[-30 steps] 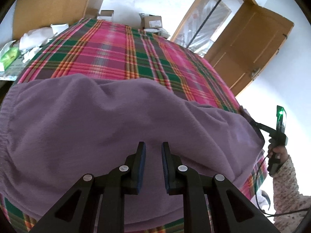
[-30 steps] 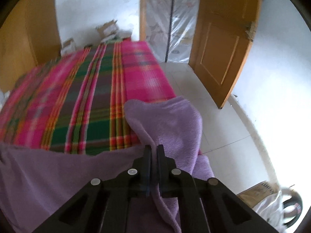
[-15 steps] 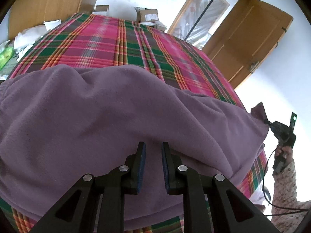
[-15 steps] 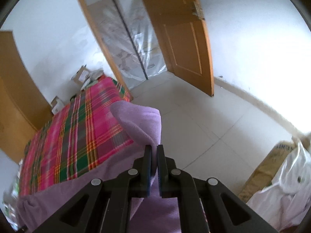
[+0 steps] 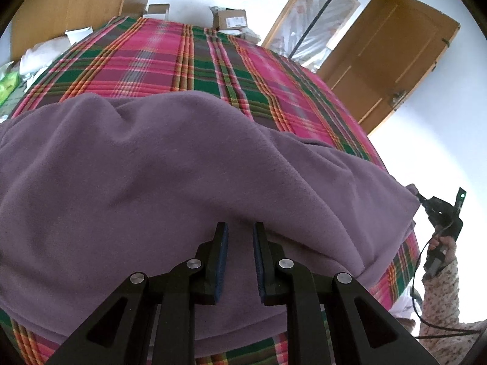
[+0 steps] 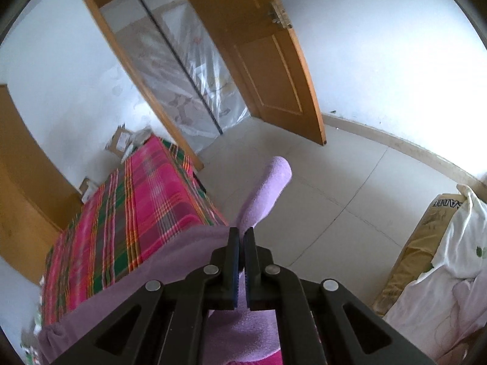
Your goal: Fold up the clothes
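One plaid bed cover (image 5: 188,60) under purple fleece (image 5: 152,167); left claw (image 5: 239,234) spread, right claw (image 6: 240,238) pinching fleece.

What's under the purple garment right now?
The purple garment lies on a plaid bedcover, which shows beyond it and along its near edge. Anything between them is hidden. The right tool pinches one corner, lifted off the bed over the floor.

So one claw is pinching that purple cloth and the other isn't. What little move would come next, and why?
Probably the left gripper should ease down and close on the near edge of the purple garment. Its jaws stand open above the cloth, while the right gripper already pinches a corner, lifted off the plaid bed. A fold likely needs both held.
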`<state>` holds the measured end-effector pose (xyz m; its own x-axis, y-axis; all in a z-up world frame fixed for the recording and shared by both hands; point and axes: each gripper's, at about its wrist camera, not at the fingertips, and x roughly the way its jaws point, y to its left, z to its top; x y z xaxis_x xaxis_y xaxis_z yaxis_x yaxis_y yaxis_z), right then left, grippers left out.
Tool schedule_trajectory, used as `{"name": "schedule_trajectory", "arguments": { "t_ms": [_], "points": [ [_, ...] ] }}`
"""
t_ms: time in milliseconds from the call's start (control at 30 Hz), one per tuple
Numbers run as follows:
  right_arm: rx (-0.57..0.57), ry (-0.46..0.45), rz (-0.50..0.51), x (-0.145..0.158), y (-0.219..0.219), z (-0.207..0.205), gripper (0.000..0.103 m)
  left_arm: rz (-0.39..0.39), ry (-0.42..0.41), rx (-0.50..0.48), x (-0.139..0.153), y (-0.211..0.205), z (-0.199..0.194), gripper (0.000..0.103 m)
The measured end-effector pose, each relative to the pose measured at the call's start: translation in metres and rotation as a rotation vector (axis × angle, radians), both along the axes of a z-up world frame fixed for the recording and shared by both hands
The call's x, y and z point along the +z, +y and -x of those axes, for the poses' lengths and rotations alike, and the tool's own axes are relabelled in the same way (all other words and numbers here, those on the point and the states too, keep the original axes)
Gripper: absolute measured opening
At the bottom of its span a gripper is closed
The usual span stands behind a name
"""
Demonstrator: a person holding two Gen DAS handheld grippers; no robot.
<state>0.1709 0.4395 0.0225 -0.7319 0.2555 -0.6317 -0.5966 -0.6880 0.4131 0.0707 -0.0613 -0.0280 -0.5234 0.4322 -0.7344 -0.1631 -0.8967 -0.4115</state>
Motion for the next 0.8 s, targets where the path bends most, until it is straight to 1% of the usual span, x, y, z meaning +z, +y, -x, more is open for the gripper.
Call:
{"name": "schedule_trajectory", "arguments": {
  "t_ms": [100,200,267,333,433,533,600,633,733,800],
  "points": [
    [-0.015,-0.004,-0.011,0.000,0.002,-0.001,0.002,-0.005,-0.003,0.000,-0.001,-0.002,-0.001,0.017],
    [-0.033,-0.041,-0.008,-0.009,0.005,0.000,0.002,-0.021,-0.006,0.005,-0.002,-0.006,-0.002,0.017],
    [-0.060,-0.041,-0.009,-0.012,0.008,-0.003,0.002,-0.022,-0.005,0.008,-0.001,-0.008,-0.004,0.017],
    [-0.078,-0.015,0.013,-0.011,0.013,-0.008,0.002,-0.022,-0.006,0.010,-0.001,-0.010,-0.003,0.017],
    [-0.080,-0.022,-0.025,-0.007,0.011,-0.006,0.002,-0.031,-0.007,0.018,-0.001,-0.014,-0.003,0.017],
    [-0.077,-0.063,-0.043,-0.012,0.012,0.001,0.002,-0.048,-0.006,0.024,-0.003,-0.018,-0.003,0.017],
    [-0.077,-0.096,-0.029,-0.019,0.014,0.004,0.002,-0.055,-0.006,0.026,-0.004,-0.019,-0.003,0.017],
    [-0.083,-0.093,-0.018,-0.020,0.017,0.003,0.002,-0.054,-0.006,0.028,-0.003,-0.020,-0.003,0.017],
    [-0.109,-0.060,-0.040,-0.010,0.018,-0.004,0.002,-0.046,-0.006,0.038,-0.002,-0.024,-0.005,0.017],
    [-0.109,-0.065,-0.080,-0.002,0.017,-0.002,0.002,-0.052,-0.008,0.047,-0.003,-0.029,-0.006,0.017]
  ]
}}
